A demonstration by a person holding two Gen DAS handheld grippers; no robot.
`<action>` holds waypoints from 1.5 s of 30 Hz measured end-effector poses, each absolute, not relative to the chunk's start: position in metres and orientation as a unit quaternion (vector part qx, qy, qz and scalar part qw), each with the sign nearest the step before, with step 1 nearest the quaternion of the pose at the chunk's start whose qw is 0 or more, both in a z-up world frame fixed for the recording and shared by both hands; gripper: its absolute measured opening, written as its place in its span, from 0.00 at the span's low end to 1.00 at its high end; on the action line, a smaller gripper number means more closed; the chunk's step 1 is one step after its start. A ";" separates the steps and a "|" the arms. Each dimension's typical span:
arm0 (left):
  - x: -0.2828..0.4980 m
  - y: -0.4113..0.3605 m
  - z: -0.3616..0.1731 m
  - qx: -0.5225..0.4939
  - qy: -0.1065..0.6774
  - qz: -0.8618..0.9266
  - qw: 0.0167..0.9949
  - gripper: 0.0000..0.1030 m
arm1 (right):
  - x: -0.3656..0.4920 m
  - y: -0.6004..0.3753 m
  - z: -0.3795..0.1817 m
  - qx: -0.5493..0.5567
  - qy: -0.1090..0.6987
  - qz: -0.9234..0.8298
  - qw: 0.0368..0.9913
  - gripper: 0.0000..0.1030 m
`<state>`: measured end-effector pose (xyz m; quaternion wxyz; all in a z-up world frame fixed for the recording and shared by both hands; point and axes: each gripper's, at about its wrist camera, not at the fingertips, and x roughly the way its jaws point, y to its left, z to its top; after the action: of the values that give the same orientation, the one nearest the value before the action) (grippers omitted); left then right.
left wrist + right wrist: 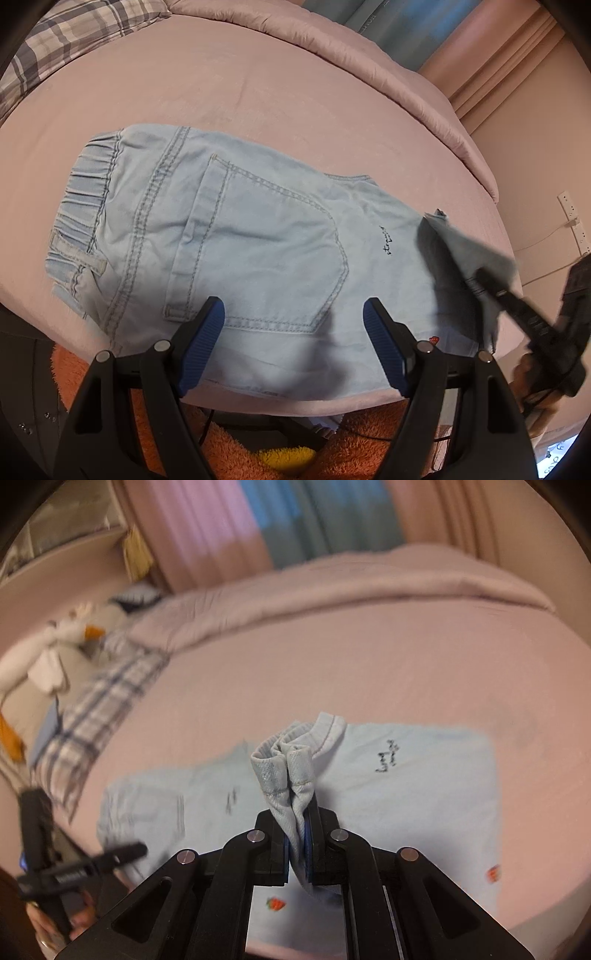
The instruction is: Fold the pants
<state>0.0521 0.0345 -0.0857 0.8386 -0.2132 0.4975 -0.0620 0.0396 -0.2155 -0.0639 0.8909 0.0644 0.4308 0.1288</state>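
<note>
Light blue denim pants (258, 240) lie flat on the pink bed, elastic waistband to the left, back pocket up. My left gripper (293, 325) is open and empty, hovering over the pants' near edge by the pocket. My right gripper (300, 834) is shut on a bunched hem of the pants (291, 775) and holds it lifted above the rest of the pants (424, 794). In the left wrist view the right gripper (480, 277) shows at the right with the lifted cloth (465, 247). The left gripper (74, 867) shows blurred at the lower left of the right wrist view.
The pink bed sheet (258, 85) carries a rolled pink duvet (388, 62) along its far side and a plaid pillow (66, 48) at the far left. A white plush goose (62, 638) lies beyond the pillow. An orange fluffy fabric (369, 435) is below the bed's near edge.
</note>
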 end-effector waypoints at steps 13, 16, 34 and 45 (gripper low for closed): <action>0.058 0.029 -0.088 -0.210 0.501 -0.060 0.837 0.76 | 0.035 -0.216 -0.106 0.019 0.494 0.101 0.863 0.07; 0.059 0.028 -0.088 -0.211 0.503 -0.063 0.836 0.76 | 0.034 -0.217 -0.107 0.014 0.495 0.099 0.863 0.07; 0.068 0.014 -0.091 -0.204 0.507 -0.074 0.834 0.77 | 0.023 -0.247 -0.055 0.054 0.446 0.071 0.891 0.50; 0.076 -0.010 -0.095 -0.178 0.515 -0.078 0.835 0.78 | 0.030 -0.261 -0.112 0.010 0.477 -0.017 0.879 0.50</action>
<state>0.0757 -0.0098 -0.0948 0.8346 -0.1782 0.5153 -0.0781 0.0298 -0.2613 -0.1124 0.8788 0.0101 0.4768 -0.0174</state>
